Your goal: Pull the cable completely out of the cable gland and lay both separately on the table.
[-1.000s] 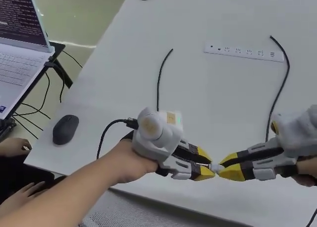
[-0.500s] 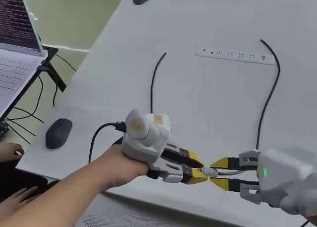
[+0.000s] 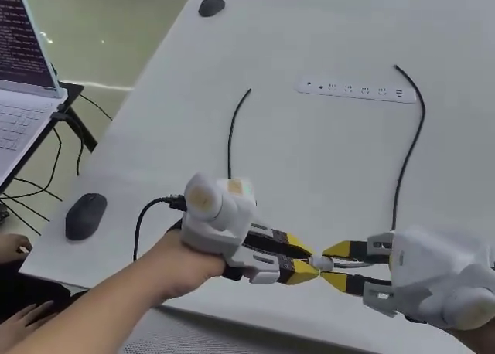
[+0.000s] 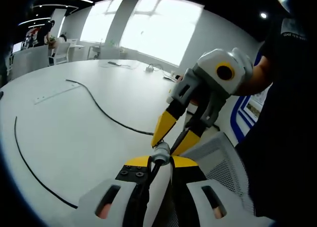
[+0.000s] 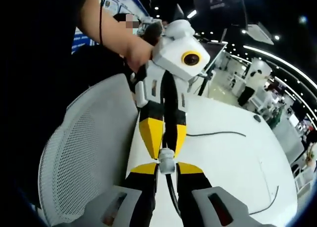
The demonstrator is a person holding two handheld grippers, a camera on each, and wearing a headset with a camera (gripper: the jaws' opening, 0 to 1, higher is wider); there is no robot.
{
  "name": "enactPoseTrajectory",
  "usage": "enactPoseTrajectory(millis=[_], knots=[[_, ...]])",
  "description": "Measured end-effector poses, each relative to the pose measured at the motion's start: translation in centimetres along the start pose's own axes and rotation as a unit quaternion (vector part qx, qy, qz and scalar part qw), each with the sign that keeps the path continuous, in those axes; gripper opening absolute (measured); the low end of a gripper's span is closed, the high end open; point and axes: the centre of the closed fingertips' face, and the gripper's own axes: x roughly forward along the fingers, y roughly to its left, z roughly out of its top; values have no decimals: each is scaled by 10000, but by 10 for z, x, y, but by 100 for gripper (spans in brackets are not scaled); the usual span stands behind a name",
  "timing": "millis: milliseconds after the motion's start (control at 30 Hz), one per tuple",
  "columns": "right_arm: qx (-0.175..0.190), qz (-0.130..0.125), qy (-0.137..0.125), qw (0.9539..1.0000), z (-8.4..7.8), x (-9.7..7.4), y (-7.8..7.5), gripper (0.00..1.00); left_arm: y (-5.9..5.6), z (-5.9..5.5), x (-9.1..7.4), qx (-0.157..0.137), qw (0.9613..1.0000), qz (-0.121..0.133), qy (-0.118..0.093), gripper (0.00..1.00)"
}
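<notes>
**White cable gland (image 3: pixel 315 263) pinched close to the table's near edge**

In the head view, the left gripper (image 3: pixel 306 267) has its yellow-tipped jaws closed together on the gland, low in the picture by the near edge of the white table (image 3: pixel 309 161). The right gripper (image 3: pixel 328 265) meets it nose to nose, with its jaws spread in a narrow V. Beyond them the tabletop runs broad and bare up to a power strip (image 3: pixel 352 90). Its black lead (image 3: pixel 406 157) curves down the right side, and a loose black wire (image 3: pixel 230 130) lies left of centre. A mouse (image 3: pixel 85 215) sits by the left edge.

In the left gripper view, the gland sits clamped at the tips of that gripper's own jaws. The right gripper's parted fingers reach in on either side of it. A mesh chair (image 4: pixel 223 157) lies just past the table edge on the right, and open tabletop spreads to the left.

In the right gripper view, its own jaws stand apart, flanking the gland. The black cable (image 5: pixel 172 190) runs back from the gland between them, so it is not pulled free.
</notes>
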Motion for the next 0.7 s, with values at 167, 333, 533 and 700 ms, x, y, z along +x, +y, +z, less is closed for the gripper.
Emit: enactPoseTrajectory(millis=[167,333,533,700], knots=[[682,-270,-38,9973,-6,-11,-6,18,2,2,1,101,9999,86,-53,15],[921,-831,264,9919,-25,-19,-15,14,4,9,-2,268,9991,258,-187,15],[347,-1359,524,9887,-26,-18,-22,10,8,15,-3,312,9983,413,-276,15],[408,-1514,417,9867,-15,-16,-25,7,8,18,-1,372,9983,390,-227,15]])
